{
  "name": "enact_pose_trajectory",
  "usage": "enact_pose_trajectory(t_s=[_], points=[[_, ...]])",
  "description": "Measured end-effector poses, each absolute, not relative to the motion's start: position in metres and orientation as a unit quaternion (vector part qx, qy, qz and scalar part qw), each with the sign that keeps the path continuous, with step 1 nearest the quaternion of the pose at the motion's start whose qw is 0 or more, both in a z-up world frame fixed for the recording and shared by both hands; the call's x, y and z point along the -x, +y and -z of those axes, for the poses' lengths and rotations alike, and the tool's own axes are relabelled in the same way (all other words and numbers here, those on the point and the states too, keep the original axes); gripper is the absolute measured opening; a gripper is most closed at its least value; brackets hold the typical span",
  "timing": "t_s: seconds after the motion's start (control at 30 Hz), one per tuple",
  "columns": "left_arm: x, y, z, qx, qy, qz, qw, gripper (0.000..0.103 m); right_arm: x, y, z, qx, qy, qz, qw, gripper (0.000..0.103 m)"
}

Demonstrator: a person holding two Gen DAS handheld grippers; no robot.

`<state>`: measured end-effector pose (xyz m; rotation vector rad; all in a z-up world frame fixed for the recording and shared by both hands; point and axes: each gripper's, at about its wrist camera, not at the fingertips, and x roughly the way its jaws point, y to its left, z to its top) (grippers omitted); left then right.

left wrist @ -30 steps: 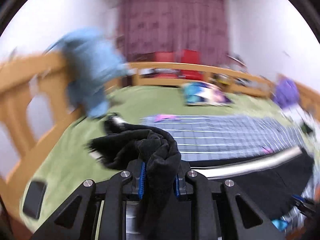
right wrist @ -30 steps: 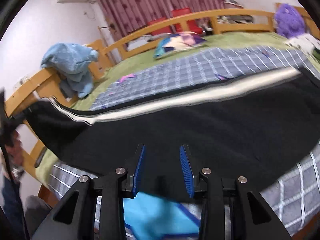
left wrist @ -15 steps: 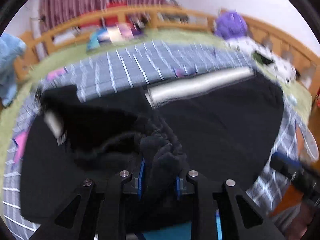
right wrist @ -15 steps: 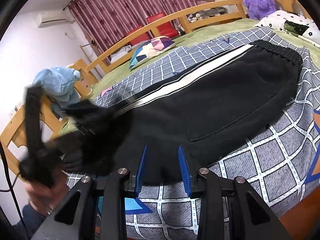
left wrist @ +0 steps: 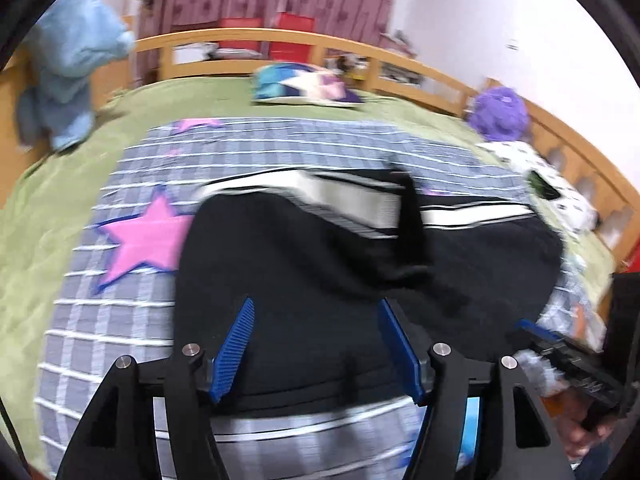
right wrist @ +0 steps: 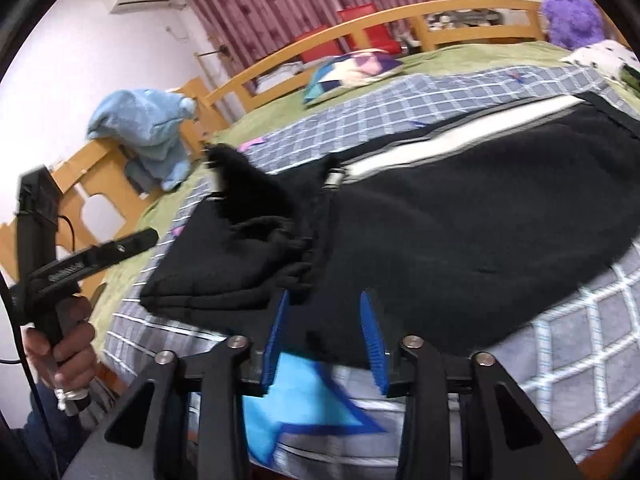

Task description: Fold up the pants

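Note:
Black pants [left wrist: 304, 264] with a white side stripe [left wrist: 352, 204] lie across the checked blanket [left wrist: 120, 320], one leg folded back over the rest. The bunched leg end [right wrist: 256, 236] rests loose on top. Above the near edge of the pants hovers my left gripper [left wrist: 316, 304], its jaws opening, pads clear of the cloth. It also shows from the side as the left gripper [right wrist: 132, 242] in a person's hand [right wrist: 68, 344]. My right gripper [right wrist: 325, 294] sits at the pants' front edge, jaws opening; black cloth lies between the pads unpinched.
A wooden bed rail [right wrist: 360, 24] rings the green mattress [left wrist: 36, 208]. A blue plush [right wrist: 148, 128] hangs on the left rail, a purple plush [left wrist: 500, 114] sits at the right, a patterned pillow [left wrist: 304, 86] lies at the back, a spotted cushion [left wrist: 536, 176] at the right.
My left gripper swung the pant leg end over onto the rest of the pants, let it go and opened wide. The right gripper stayed at the front edge, pads slightly wider apart.

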<state>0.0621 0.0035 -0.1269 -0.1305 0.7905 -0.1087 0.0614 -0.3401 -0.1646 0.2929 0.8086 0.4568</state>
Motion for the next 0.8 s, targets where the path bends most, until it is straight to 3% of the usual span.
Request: enact_pose_trajectory(t_s=[0.17, 0.3, 0.33, 0.37, 0.47, 0.57, 0.63, 0.73, 0.8], points=[[-0.066, 0.053, 0.153, 0.101, 0.411, 0.018, 0.906, 0.062, -0.084, -0.302, 0.162, -0.147, 0.399, -0.228, 0.876, 0.054], [-0.071, 0.074, 0.168, 0.139, 0.430, 0.024, 0.892, 0.062, -0.121, -0.287, 0.186, -0.170, 0.438, -0.189, 0.862, 0.057], [-0.075, 0.076, 0.174, 0.148, 0.439, 0.024, 0.886, 0.062, -0.130, -0.285, 0.198, -0.182, 0.455, -0.180, 0.853, 0.053], [-0.077, 0.079, 0.182, 0.162, 0.449, 0.027, 0.878, 0.062, -0.133, -0.283, 0.205, -0.187, 0.460, -0.171, 0.851, 0.033], [-0.078, 0.080, 0.193, 0.177, 0.470, 0.041, 0.864, 0.063, -0.125, -0.275, 0.195, -0.157, 0.423, -0.169, 0.876, 0.022], [-0.068, 0.079, 0.175, 0.166, 0.442, 0.051, 0.880, 0.062, -0.106, -0.302, 0.168, -0.226, 0.372, -0.207, 0.876, 0.021], [-0.065, 0.081, 0.169, 0.171, 0.432, 0.055, 0.884, 0.063, -0.101, -0.302, 0.166, -0.201, 0.377, -0.193, 0.883, 0.021], [-0.068, 0.080, 0.174, 0.183, 0.443, 0.061, 0.876, 0.063, -0.103, -0.287, 0.204, -0.133, 0.455, -0.177, 0.862, 0.026], [-0.074, 0.074, 0.188, 0.168, 0.473, 0.048, 0.863, 0.063, -0.092, -0.287, 0.200, -0.122, 0.428, -0.181, 0.877, 0.030]])
